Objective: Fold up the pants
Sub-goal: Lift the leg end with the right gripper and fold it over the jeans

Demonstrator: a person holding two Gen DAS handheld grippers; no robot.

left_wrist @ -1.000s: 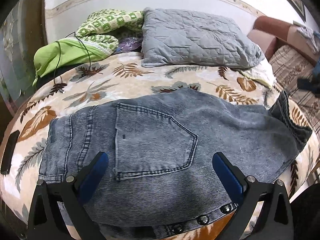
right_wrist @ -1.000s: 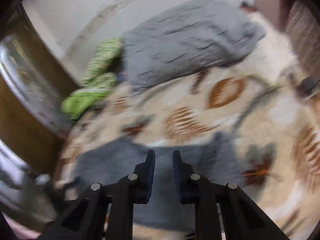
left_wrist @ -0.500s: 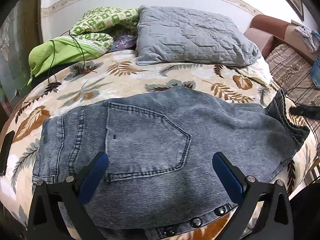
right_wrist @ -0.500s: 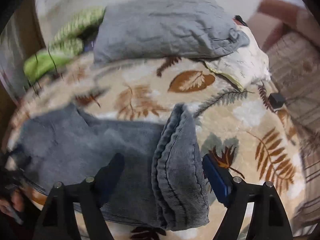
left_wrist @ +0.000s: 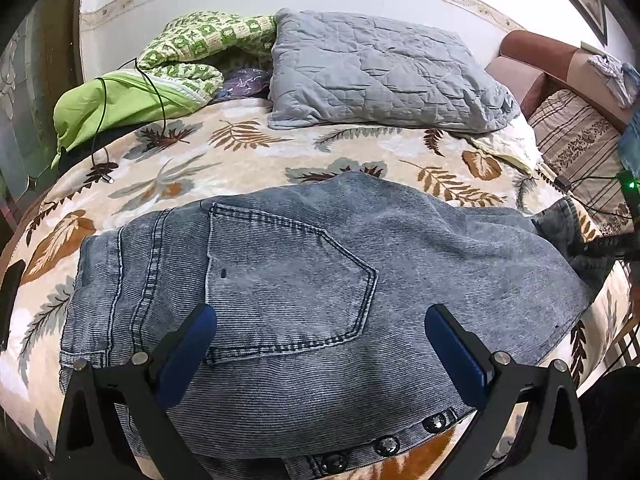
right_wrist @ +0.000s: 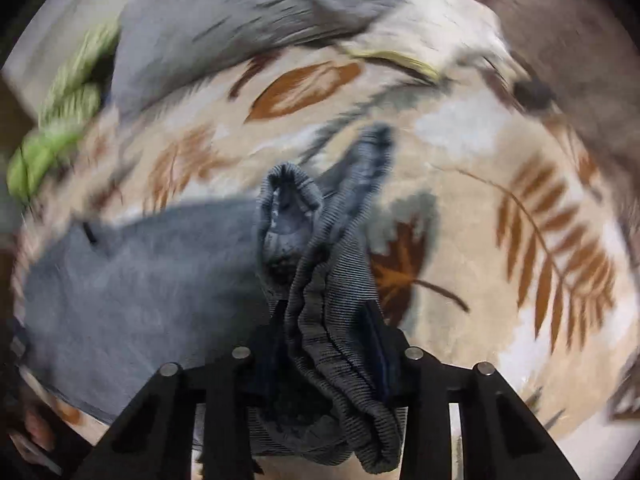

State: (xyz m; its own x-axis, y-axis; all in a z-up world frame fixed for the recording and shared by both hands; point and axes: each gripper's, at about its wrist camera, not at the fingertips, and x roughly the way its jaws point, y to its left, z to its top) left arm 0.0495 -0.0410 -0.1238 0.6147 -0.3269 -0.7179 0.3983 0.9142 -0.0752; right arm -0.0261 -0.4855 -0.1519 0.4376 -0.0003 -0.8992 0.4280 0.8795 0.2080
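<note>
- Left wrist view: low over the bed's near edge, facing the headboard wall, close above the pants.
- Right wrist view: blurred, close over the bed's right side.
- Shared: pants, grey pillow, leaf-print cover.

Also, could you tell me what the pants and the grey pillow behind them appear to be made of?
The pants look like washed, faded blue-grey denim: fine ribbed weave, contrast stitching around the back pocket, metal studs at the near edge. The grey pillow looks like soft matte quilted fabric, perhaps cotton or microfibre; stitched diamond lines and creases show, but the fibre cannot be told.
</note>
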